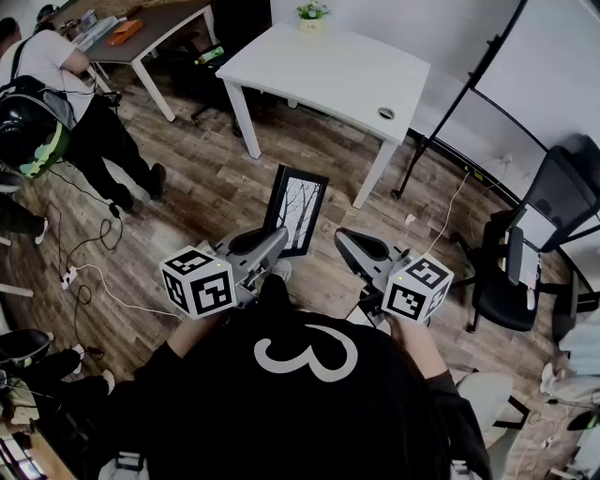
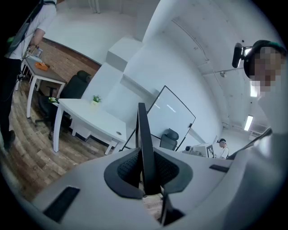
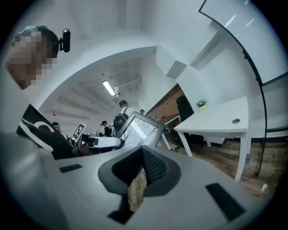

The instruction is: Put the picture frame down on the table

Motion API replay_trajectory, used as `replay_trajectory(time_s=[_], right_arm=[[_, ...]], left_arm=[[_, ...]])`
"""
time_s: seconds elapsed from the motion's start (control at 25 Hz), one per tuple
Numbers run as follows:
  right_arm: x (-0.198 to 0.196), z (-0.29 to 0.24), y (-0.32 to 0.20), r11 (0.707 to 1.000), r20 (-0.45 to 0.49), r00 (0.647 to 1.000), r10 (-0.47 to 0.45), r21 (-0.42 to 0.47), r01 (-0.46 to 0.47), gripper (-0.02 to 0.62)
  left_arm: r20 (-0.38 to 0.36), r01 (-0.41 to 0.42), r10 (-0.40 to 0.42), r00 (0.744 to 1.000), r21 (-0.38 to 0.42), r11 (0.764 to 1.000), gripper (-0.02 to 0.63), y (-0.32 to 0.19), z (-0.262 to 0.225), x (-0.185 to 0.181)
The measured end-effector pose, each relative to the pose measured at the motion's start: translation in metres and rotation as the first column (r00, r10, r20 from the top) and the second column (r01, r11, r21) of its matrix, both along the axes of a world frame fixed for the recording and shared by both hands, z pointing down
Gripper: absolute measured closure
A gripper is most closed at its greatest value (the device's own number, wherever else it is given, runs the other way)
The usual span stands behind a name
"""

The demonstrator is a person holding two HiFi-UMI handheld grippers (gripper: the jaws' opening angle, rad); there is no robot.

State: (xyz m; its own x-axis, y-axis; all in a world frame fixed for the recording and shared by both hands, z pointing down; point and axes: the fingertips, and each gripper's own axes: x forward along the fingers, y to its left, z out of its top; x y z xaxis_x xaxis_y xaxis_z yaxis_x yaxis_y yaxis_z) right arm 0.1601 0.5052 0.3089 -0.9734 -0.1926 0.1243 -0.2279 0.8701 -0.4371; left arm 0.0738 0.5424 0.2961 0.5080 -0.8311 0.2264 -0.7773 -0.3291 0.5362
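1. Jaws of the left gripper are closed on the picture frame. In the left gripper view the frame stands edge-on between the two pads, and both pads press on it.
2. Jaws of the right gripper are together at the tips with nothing between them. Only the wooden floor shows through the gap lower down.
3. In the head view the picture frame is upright in the air over the floor, in front of the person. It is held by its lower edge only and is well apart from the white table.
4. The task is not yet done, because the frame needs to be carried to the table and laid there.
5. Risk one: the grip is low and narrow, so I think the tall frame can swing or slip between the pads if the hand turns quickly.
6. Risk two: the frame can strike the table edge if it arrives too low, and its front may crack.
7. Risk three: a small plant stands at the far side of the table, so a frame laid too far in can push it over.
8. Risk four: a cable lies on the floor near the person's left, and a step on it can shake the hand.
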Motion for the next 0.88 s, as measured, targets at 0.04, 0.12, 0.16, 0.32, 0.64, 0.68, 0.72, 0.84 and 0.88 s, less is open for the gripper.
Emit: replay_trajectory(time_s=[0.04,0.12,0.16,0.32,0.64,0.68,0.72,0.84,0.88], right_arm=[[0.001,0.0,0.0,1.0,-0.001,1.0,0.001,0.001,-0.001,0.572],[0.001,0.0,0.001,1.0,-0.002,1.0,0.002,0.003,-0.002,0.572],[0.002,0.0,0.0,1.0,-0.002,1.0,0.003,0.005,-0.003,0.572],[0.003,0.001,-0.001,1.0,-0.008,1.0,0.014,0.006,-0.014,0.572],[0.002,0.003,-0.002,0.999,-0.01,0.999,0.034,0.013,-0.034,0.571],[0.002,0.003,-0.004,0.999,-0.01,0.999,0.041,0.008,-0.041,0.571],[0.001,0.004,-0.008,0.999,-0.009,0.999,0.047,0.002,-0.047,0.571],[-0.003,0.012,-0.016,0.998,-0.002,0.998,0.056,-0.019,-0.056,0.571],[-0.005,0.015,-0.019,0.998,-0.001,0.998,0.059,-0.025,-0.059,0.571]], left_arm=[[0.001,-0.004,0.004,1.0,0.001,1.0,0.546,0.0,0.0,0.001],[0.002,-0.009,0.009,1.0,0.002,1.0,0.546,0.001,-0.001,0.003],[0.001,-0.01,0.01,1.0,0.002,1.0,0.546,0.001,-0.001,0.003],[-0.005,-0.01,0.01,1.0,0.0,1.0,0.546,0.0,0.0,0.003],[-0.027,-0.022,0.023,0.999,0.009,1.0,0.546,-0.001,0.003,0.002],[-0.028,-0.026,0.026,0.999,0.009,1.0,0.546,-0.003,0.003,0.001],[-0.028,-0.029,0.029,0.999,0.009,1.0,0.546,-0.006,0.004,0.0],[-0.035,-0.04,0.04,0.999,-0.002,0.999,0.546,-0.013,0.014,-0.004],[-0.039,-0.044,0.043,0.998,-0.007,0.999,0.546,-0.016,0.017,-0.006]])
